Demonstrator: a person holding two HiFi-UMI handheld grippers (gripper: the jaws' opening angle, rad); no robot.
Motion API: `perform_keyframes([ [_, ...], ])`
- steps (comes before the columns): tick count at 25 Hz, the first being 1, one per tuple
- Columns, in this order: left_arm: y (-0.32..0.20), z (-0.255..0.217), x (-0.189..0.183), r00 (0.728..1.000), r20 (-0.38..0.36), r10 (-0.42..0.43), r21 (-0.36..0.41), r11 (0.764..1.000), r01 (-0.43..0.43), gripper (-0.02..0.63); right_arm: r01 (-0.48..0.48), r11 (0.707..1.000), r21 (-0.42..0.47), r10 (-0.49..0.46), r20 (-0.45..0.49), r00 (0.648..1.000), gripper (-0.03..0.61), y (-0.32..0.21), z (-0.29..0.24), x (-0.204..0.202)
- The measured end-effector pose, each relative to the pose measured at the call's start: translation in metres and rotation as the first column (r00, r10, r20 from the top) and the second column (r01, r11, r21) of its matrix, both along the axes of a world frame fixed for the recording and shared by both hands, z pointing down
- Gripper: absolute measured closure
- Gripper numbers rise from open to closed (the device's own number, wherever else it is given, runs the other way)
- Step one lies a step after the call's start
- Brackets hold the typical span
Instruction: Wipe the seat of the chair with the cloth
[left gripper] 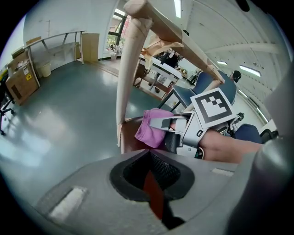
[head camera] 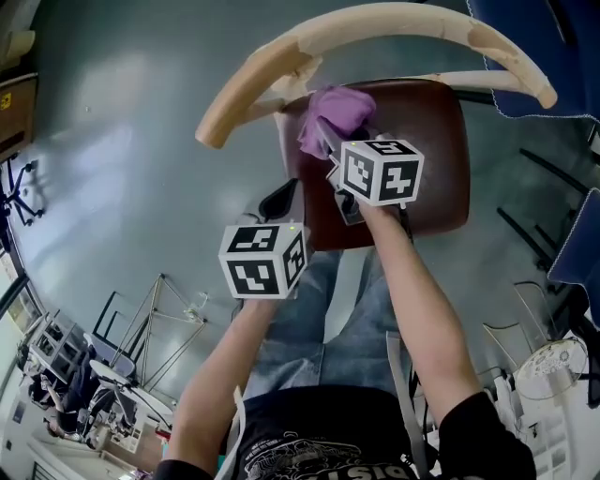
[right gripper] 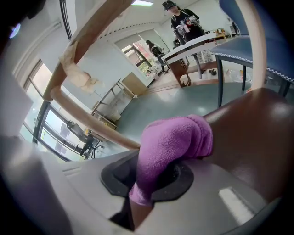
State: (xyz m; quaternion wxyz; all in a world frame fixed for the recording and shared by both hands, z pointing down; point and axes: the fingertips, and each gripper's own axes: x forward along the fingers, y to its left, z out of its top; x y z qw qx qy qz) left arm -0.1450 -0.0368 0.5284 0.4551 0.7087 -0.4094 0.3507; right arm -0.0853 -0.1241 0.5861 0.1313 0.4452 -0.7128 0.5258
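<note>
The right gripper [head camera: 322, 129] is clamped on the cloth [head camera: 336, 111], a purple wad that bulges out past its jaws and rests on the seat [head camera: 427, 150] at the 11 o'clock corner, just beside the post [head camera: 284, 117] of the backrest [head camera: 375, 23]. The left gripper [head camera: 281, 199] hangs off the seat's 8 o'clock edge, its jaws drawn close with nothing between them, and takes no part. The wipe seems to be at its start, with most of the brown seat toward 3 and 5 o'clock apparently not yet covered. To do it well, tilt the right gripper so the wad, not the jaw tips, bears on the seat, and press flat enough that the cloth spreads. Draw it from 11 toward 1 o'clock along the back edge, then work in overlapping passes down toward 6 o'clock. Keep the grip firm, since a loose wad could drag out under friction. Mind the post and backrest at the turn of each pass. The left gripper could steady the backrest if the chair slides on the smooth floor.
</note>
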Motion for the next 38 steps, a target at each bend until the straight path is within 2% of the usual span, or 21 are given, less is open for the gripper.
perform_keyframes([
  [12, 0.000, -0.005, 0.044, 1.000, -0.003, 0.019, 0.015, 1.000, -0.019, 0.615, -0.100, 0.995, 0.002, 0.100, -0.031, 0.994, 0.517, -0.002, 0.000, 0.091],
  [21, 0.009, -0.004, 0.092, 0.999, -0.019, 0.035, 0.003, 0.999, -0.034, 0.615, -0.161, 0.987, 0.004, 0.161, -0.070, 0.984, 0.516, 0.009, -0.002, 0.171],
  [28, 0.015, 0.000, 0.112, 0.999, -0.029, 0.041, -0.001, 0.999, -0.041, 0.615, -0.205, 0.978, -0.021, 0.201, -0.134, 0.970, 0.517, 0.027, 0.004, 0.226],
  [34, 0.021, 0.005, 0.113, 0.999, -0.037, 0.040, -0.004, 0.999, -0.041, 0.615, -0.186, 0.982, -0.005, 0.184, -0.148, 0.972, 0.515, 0.028, 0.001, 0.230],
  [38, 0.024, 0.004, 0.099, 0.999, -0.027, 0.031, 0.001, 1.000, -0.031, 0.615, -0.110, 0.992, 0.059, 0.118, -0.162, 0.980, 0.516, 0.030, -0.024, 0.205],
])
